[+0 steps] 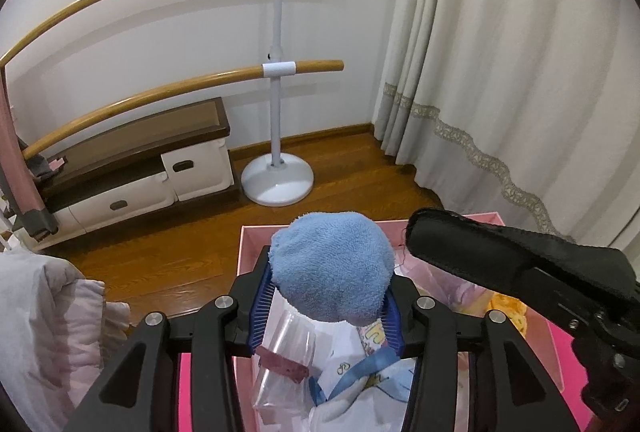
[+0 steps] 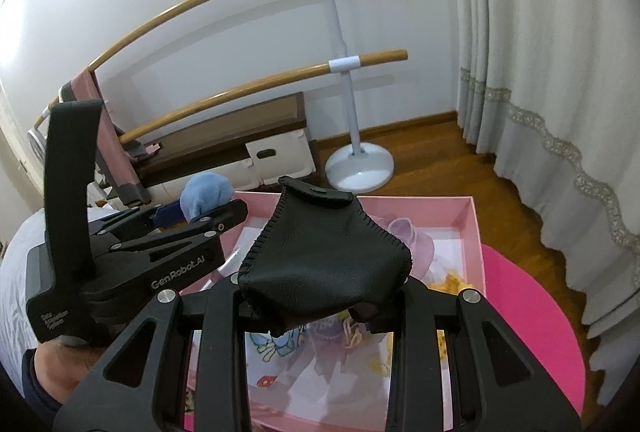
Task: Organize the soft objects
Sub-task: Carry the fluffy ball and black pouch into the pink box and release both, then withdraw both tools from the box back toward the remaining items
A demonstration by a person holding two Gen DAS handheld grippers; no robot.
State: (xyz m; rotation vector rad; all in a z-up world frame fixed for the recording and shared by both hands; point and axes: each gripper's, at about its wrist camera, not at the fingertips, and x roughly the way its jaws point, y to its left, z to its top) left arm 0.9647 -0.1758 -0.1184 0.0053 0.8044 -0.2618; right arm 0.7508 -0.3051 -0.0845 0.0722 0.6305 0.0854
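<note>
The left gripper (image 1: 326,312) has a fluffy blue plush (image 1: 330,268) squeezed between its blue pads (image 1: 262,308), hanging right over an open pink box (image 1: 250,244) that's got clear plastic packaging (image 1: 280,364) and some printed cloth with a blue ribbon (image 1: 362,368) in it. Coming in from the right is the right gripper (image 1: 568,296) carrying a black leather pouch (image 1: 472,244), just beside the plush. Further back there's a wood floor (image 1: 192,252), a white stand with two wooden bars (image 1: 276,72), a low cabinet with white drawers (image 1: 200,168), a cream curtain (image 1: 500,72), and pale bedding (image 1: 44,312) on the left.
</note>
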